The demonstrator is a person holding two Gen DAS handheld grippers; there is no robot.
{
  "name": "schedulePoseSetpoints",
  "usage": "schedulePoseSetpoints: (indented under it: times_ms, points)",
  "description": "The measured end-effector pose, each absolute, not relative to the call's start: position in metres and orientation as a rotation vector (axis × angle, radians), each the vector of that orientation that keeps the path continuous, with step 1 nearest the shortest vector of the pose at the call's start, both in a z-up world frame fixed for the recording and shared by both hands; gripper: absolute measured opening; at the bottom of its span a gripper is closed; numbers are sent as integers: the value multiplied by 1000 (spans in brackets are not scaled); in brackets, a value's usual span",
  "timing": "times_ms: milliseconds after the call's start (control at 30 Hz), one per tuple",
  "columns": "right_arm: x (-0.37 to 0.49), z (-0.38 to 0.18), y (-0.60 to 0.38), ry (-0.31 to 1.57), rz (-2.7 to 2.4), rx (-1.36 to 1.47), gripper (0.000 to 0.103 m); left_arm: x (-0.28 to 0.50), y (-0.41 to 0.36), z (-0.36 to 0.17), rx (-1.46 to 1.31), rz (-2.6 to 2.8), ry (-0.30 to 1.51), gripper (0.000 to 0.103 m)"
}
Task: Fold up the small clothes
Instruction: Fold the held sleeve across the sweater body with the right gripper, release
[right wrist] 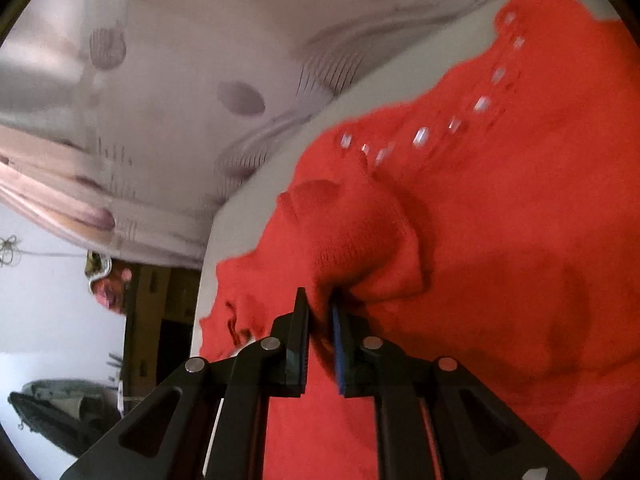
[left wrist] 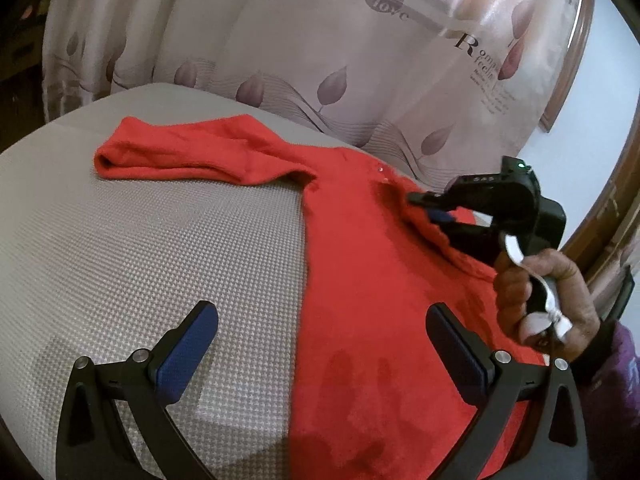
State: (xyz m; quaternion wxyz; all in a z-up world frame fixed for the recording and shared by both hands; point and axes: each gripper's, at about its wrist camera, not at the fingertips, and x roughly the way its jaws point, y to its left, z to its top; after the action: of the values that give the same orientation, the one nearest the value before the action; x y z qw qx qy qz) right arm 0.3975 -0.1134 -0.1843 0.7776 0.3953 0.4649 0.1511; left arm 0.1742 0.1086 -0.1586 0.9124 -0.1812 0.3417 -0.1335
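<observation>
A red knit sweater (left wrist: 360, 240) lies on a grey textured mat (left wrist: 160, 240), one sleeve (left wrist: 180, 148) stretched out to the left. My left gripper (left wrist: 322, 312) hangs open above the sweater's left edge, with nothing between its blue pads. A hand (left wrist: 548, 280) holds my right gripper (left wrist: 428, 208) near the sweater's collar. In the right wrist view my right gripper (right wrist: 318, 300) has its jaws nearly together, pinching a fold of the other sleeve (right wrist: 352, 232), which is bunched over the sweater's body (right wrist: 500, 220). A row of small buttons (right wrist: 420, 136) shows beyond it.
A pale curtain (left wrist: 320, 40) printed with leaves and words hangs right behind the mat's far edge. A wooden frame (left wrist: 576, 80) and a light wall stand at the right. Bare mat (left wrist: 120, 280) extends left of the sweater.
</observation>
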Motion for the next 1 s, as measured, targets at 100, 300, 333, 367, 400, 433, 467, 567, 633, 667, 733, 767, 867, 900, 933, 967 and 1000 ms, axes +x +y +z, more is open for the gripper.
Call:
schedulePoseSetpoints:
  times_ms: [100, 300, 333, 367, 400, 433, 467, 567, 633, 667, 733, 767, 867, 900, 933, 967, 1000]
  points:
    - [401, -185, -98, 1029, 353, 791, 21, 177, 112, -160, -400, -278, 714, 103]
    - [404, -181, -81, 1057, 451, 741, 61, 178, 120, -165, -454, -273, 730, 103]
    - [403, -176, -77, 1043, 463, 713, 61, 178, 121, -165, -459, -272, 731, 103]
    - [401, -173, -74, 1022, 485, 716, 61, 178, 122, -165, -463, -270, 731, 103]
    - [400, -170, -73, 1004, 521, 751, 62, 178, 122, -166, -465, -269, 732, 103]
    - [397, -171, -75, 994, 559, 795, 62, 177, 122, -166, -464, -268, 732, 103]
    - [397, -171, -74, 994, 566, 813, 62, 177, 122, -166, -463, -267, 733, 103]
    - [395, -162, -75, 956, 490, 770, 63, 178, 121, -165, -462, -264, 736, 103]
    - [395, -155, -80, 928, 431, 760, 63, 179, 122, -166, -469, -263, 737, 103]
    - [396, -152, -82, 931, 377, 724, 63, 180, 123, -166, -473, -264, 740, 103]
    - [403, -143, -77, 958, 274, 567, 63, 181, 124, -169, -483, -267, 751, 103]
    - [408, -138, -70, 967, 247, 483, 63, 182, 125, -170, -490, -270, 754, 103]
    - [425, -128, -43, 993, 248, 287, 63, 181, 127, -172, -506, -275, 753, 103]
    - [432, -127, -32, 1008, 246, 224, 62, 180, 127, -173, -508, -276, 752, 103]
    - [439, -128, -23, 1022, 236, 162, 61, 180, 127, -173, -509, -277, 752, 103]
    - [446, -130, -16, 1034, 209, 109, 54, 180, 127, -174, -509, -277, 752, 103]
    - [450, -134, -13, 1048, 189, 72, 41, 179, 127, -174, -510, -277, 753, 103]
